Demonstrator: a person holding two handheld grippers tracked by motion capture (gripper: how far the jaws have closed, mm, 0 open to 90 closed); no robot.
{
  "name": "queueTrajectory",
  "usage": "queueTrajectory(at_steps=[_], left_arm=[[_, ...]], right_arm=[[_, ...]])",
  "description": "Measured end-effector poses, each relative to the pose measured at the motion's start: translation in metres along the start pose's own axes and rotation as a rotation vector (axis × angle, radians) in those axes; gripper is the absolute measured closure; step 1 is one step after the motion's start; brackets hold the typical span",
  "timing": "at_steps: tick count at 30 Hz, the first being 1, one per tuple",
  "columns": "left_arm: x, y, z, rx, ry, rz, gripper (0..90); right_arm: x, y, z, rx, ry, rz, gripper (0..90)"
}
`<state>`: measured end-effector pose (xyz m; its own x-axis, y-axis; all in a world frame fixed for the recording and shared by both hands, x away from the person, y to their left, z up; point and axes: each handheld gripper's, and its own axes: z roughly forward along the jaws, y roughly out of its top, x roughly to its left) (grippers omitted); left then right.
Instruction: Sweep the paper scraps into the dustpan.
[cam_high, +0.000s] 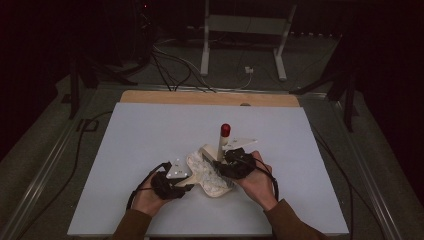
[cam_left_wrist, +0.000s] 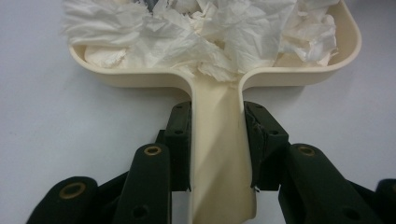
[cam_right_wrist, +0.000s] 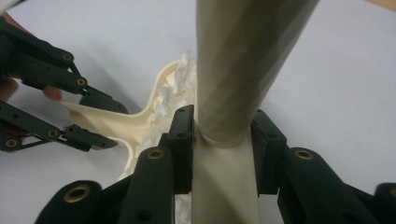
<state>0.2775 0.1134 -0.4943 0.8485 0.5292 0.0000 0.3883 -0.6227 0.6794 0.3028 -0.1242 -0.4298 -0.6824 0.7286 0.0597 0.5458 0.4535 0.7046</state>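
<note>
A cream dustpan lies on the white table, heaped with crumpled white paper. My left gripper is shut on the dustpan's handle; in the left gripper view both pads press the handle just behind the pan's rim and the paper. My right gripper is shut on the cream handle of a brush with a red tip, which stands nearly upright over the pan's far end. The right gripper view shows that handle between the jaws, with the dustpan and my left gripper at left.
The white sheet covers most of a wooden tabletop, with free room to the left, right and back. Cables run over the dark floor beyond the table, near a white metal frame.
</note>
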Motion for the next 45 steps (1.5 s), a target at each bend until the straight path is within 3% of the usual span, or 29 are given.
queueTrajectory(at_steps=[9, 31, 38, 45], left_arm=[[0.001, -0.003, -0.004, -0.055, 0.016, 0.0, 66.6], [0.003, -0.008, -0.01, -0.108, 0.039, -0.01, 66.6], [0.007, -0.011, -0.016, -0.119, 0.062, -0.031, 66.6], [0.012, -0.013, -0.023, -0.133, 0.104, -0.065, 66.6]], right_arm=[[-0.006, 0.006, -0.016, -0.056, -0.014, 0.01, 67.1], [-0.025, 0.012, -0.045, -0.162, -0.045, 0.053, 67.0], [-0.038, 0.01, -0.047, -0.166, -0.063, 0.074, 67.1], [-0.055, 0.003, -0.041, -0.154, -0.062, 0.041, 67.1]])
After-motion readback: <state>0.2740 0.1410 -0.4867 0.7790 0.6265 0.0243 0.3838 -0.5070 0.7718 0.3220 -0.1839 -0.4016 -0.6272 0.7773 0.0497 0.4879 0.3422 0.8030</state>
